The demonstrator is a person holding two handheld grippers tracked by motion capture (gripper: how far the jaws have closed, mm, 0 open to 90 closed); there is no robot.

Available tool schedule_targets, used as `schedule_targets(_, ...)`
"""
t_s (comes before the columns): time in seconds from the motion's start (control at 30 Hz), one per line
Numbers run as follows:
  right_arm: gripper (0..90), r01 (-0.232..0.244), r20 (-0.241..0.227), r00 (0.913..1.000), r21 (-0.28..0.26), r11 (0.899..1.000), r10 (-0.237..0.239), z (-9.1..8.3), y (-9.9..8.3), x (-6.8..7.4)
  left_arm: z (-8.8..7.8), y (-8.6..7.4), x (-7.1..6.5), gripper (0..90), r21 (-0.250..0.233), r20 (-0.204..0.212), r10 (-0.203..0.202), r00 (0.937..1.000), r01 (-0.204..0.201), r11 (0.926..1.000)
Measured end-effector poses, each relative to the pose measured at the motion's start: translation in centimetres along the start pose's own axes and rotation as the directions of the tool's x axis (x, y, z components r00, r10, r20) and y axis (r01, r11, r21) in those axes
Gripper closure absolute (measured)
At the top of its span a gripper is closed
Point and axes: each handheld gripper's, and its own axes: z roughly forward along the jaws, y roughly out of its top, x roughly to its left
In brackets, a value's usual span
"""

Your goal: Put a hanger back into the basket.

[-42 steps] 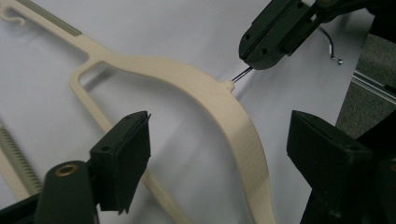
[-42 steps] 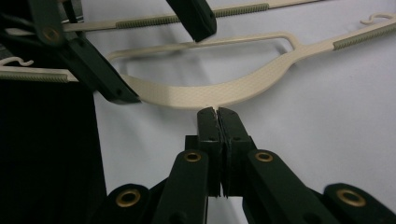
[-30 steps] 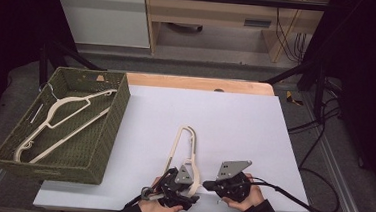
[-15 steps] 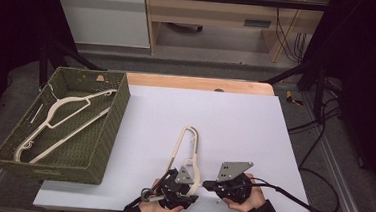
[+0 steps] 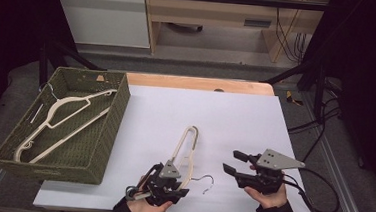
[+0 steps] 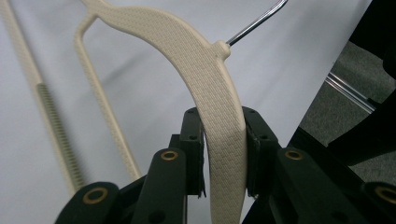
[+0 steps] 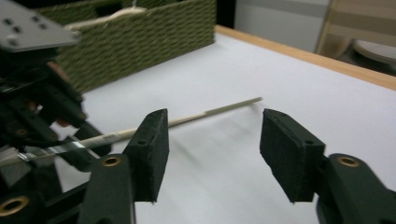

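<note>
1. The left gripper [image 5: 163,182], held in the person's left hand [image 5: 141,210] at the near edge of the table [image 5: 235,114], grips a cream plastic hanger [image 5: 185,148]. In the left gripper view its two black jaws press on either side of the hanger's [image 6: 219,116] broad textured arm, just below the neck where the metal hook [image 6: 257,21] comes out.
2. In the high view the hanger lies over the white tabletop, its long loop reaching away from the person toward the middle of the table. Its wire hook [image 5: 204,182] curls to the right of the left gripper, between the two grippers.
3. The right gripper [image 5: 234,162], in the person's right hand [image 5: 267,194], hovers near the table's front right and points left toward the hanger. Its jaws are spread wide with nothing between them; in the right gripper view [image 7: 212,158] the hanger [image 7: 219,109] shows as a thin edge beyond them.
4. A green woven basket [image 5: 101,130] sits at the left of the table, well apart from both grippers. Other cream hangers [image 5: 65,112] lie inside it.
</note>
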Motion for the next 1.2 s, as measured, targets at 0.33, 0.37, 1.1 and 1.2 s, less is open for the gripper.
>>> schedule_targets(0.33,29.4,-0.075,0.11,0.9911,0.0,0.997,0.075,-0.3,-1.6,-2.0,-3.3,0.2,2.3,75.5,-0.025,-0.028,-0.056,0.9981,0.055,0.9982)
schedule_targets(0.37,28.6,-0.081,0.114,0.9903,0.002,0.997,0.08,-0.3,-1.7,-2.0,-3.5,0.2,2.5,75.9,-0.026,-0.03,-0.064,0.9975,0.063,0.9977)
schedule_targets(1.1,22.2,-0.107,0.138,0.9846,-0.008,0.994,0.107,-0.7,-2.1,-2.5,-9.0,-0.6,8.1,85.6,-0.117,-0.174,-0.213,0.9614,0.195,0.9738)
schedule_targets(1.2,21.0,-0.106,0.137,0.9849,-0.01,0.994,0.106,-0.7,-2.1,-2.5,-10.3,-0.4,7.8,85.6,-0.152,-0.159,-0.19,0.9688,0.167,0.9743)
